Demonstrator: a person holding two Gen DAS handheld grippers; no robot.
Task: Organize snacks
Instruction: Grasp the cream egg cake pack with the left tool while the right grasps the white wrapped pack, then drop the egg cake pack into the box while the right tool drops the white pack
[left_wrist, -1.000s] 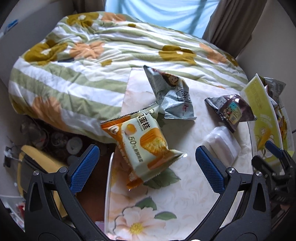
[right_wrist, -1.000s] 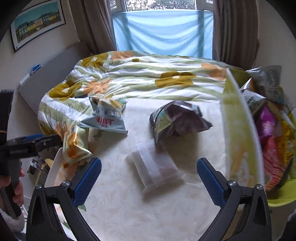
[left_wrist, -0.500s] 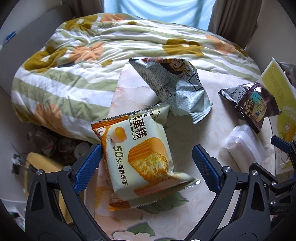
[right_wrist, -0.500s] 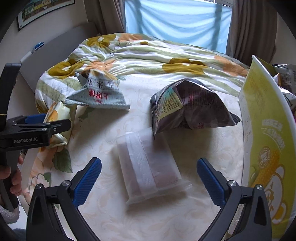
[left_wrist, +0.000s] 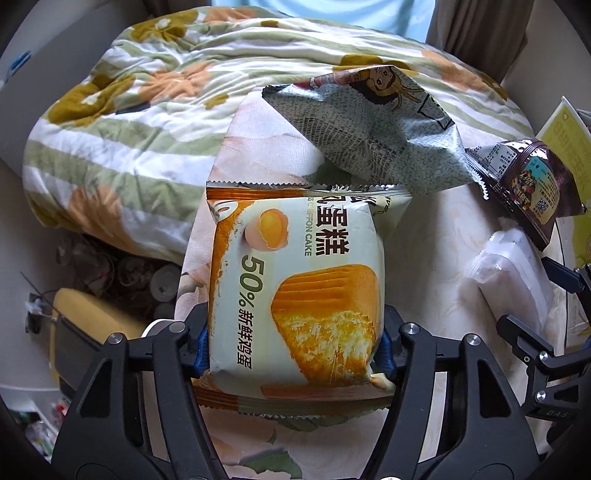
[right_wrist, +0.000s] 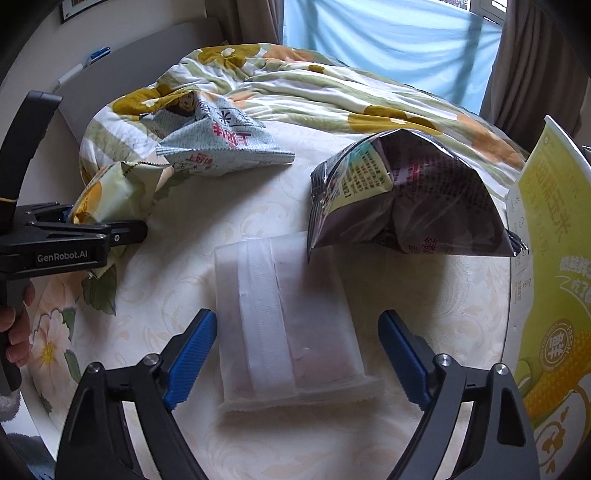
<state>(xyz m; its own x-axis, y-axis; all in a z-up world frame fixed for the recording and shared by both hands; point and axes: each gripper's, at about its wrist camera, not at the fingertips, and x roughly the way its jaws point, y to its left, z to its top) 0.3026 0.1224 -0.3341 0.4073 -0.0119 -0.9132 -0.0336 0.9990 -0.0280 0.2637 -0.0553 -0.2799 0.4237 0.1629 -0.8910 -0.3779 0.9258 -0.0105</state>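
Observation:
My left gripper (left_wrist: 293, 354) is shut on the chiffon cake packet (left_wrist: 295, 280), an orange and pale green pouch at the table's left edge; it also shows in the right wrist view (right_wrist: 107, 195). My right gripper (right_wrist: 295, 354) is open, its blue pads on either side of a white translucent packet (right_wrist: 291, 325) lying flat on the table. A grey cartoon-print bag (left_wrist: 373, 133) and a dark purple snack bag (right_wrist: 406, 206) lie further back.
A round table with a cream floral cloth (right_wrist: 207, 229). A yellow corn-print carton (right_wrist: 550, 280) stands at the right edge. A flowered striped quilt (left_wrist: 140, 107) lies behind the table. Clutter (left_wrist: 92, 288) sits on the floor to the left.
My left gripper moved forward and closed on the cake packet. My right gripper moved forward and now straddles the white packet, jaws somewhat narrower.

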